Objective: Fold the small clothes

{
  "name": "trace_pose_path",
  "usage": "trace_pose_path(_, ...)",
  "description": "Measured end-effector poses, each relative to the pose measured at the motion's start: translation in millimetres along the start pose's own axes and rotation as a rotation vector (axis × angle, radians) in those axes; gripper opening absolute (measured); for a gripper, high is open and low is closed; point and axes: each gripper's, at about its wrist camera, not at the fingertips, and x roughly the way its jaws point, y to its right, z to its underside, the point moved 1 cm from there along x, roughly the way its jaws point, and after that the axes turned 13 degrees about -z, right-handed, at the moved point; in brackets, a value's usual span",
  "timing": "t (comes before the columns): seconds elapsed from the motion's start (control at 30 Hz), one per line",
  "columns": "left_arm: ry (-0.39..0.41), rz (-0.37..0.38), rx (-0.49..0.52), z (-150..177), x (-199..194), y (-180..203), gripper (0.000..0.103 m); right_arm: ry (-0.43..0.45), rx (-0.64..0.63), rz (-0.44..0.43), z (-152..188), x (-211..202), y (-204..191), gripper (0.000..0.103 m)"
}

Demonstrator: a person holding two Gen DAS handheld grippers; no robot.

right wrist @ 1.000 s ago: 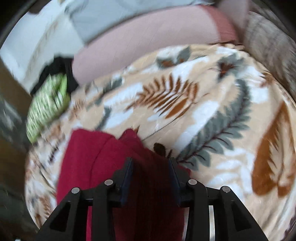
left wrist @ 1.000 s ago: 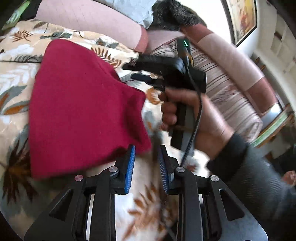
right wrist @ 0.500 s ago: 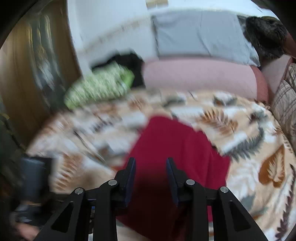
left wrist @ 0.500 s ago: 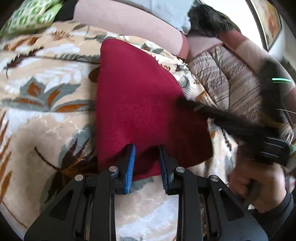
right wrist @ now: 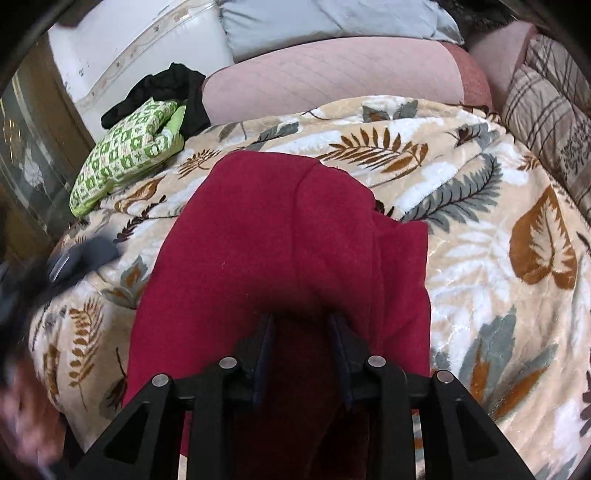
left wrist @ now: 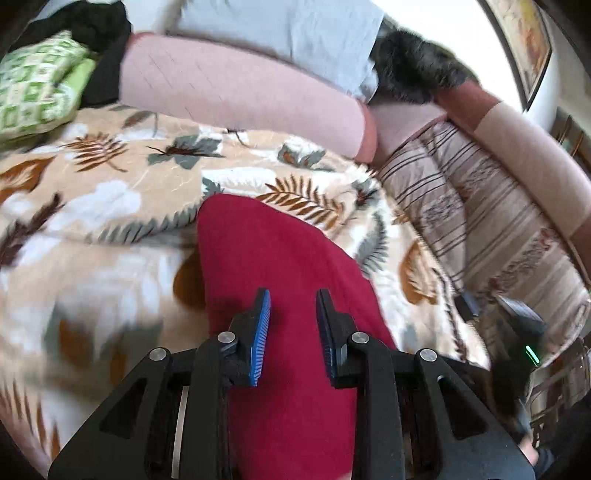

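1. Currently a red garment (right wrist: 280,236) lies on a leaf-print blanket (right wrist: 480,221) that covers a bed, in the middle of the right wrist view and running down to 6 o'clock under the camera.
2. Garment is doubled over: a fold edge runs across its top layer from 12 toward 4 o'clock, and a lower layer sticks out at 3 o'clock.
3. Right gripper (right wrist: 301,332): fingers apart, tips tucked under a raised lip of the red cloth, which hides them; whether they pinch anything, cannot tell.
4. Left gripper (left wrist: 291,321): blue-padded fingers (left wrist: 260,325) spread, hanging over the red garment (left wrist: 280,280) with cloth visible in the gap, nothing clamped.
5. Left wrist view: garment runs from centre to 6 o'clock; its far rounded corner points to 11 o'clock.
6. Same view, 4 o'clock: the other gripper body, blurred, with a green light (left wrist: 530,353).
7. Green-and-white patterned cloth (right wrist: 125,155) at 10 o'clock of the right wrist view, on the blanket edge, well apart from the garment; black cloth (right wrist: 173,92) just behind it.
8. Pink bolster (right wrist: 332,74) at 12 o'clock, grey pillow (right wrist: 325,18) above it.
9. Striped quilt (left wrist: 480,221) at 3 o'clock in the left wrist view, beside the blanket.
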Motion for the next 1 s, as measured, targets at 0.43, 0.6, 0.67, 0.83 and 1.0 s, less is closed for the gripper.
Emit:
trace_pose_path(0.43, -0.192, -0.011, -0.090, -3, 80, -32, 0.021, -0.048, -0.069, -0.031, 0, 1, -3, 0.032)
trace_pose_path(0.6, -0.102, 0.041, -0.144, -8, 24, -36, 0.021, 0.142, -0.085, -0.044, -17, -40, -14, 0.032)
trace_pose_path(0.67, -0.093, 0.046, -0.140, -3, 9, -35, 0.021, 0.218, -0.097, 0.020, -34, -51, -17, 0.032)
trace_pose_path(0.83, -0.167, 0.001, -0.064, 29, 18, -23, 0.021, 0.101, -0.071, 0.027, -80, 0, -7, 0.032)
trace_pose_path(1.0, -0.178, -0.016, -0.015, 30, 36, -11, 0.022, -0.097, -0.105, 0.089, -62, 75, 30, 0.032)
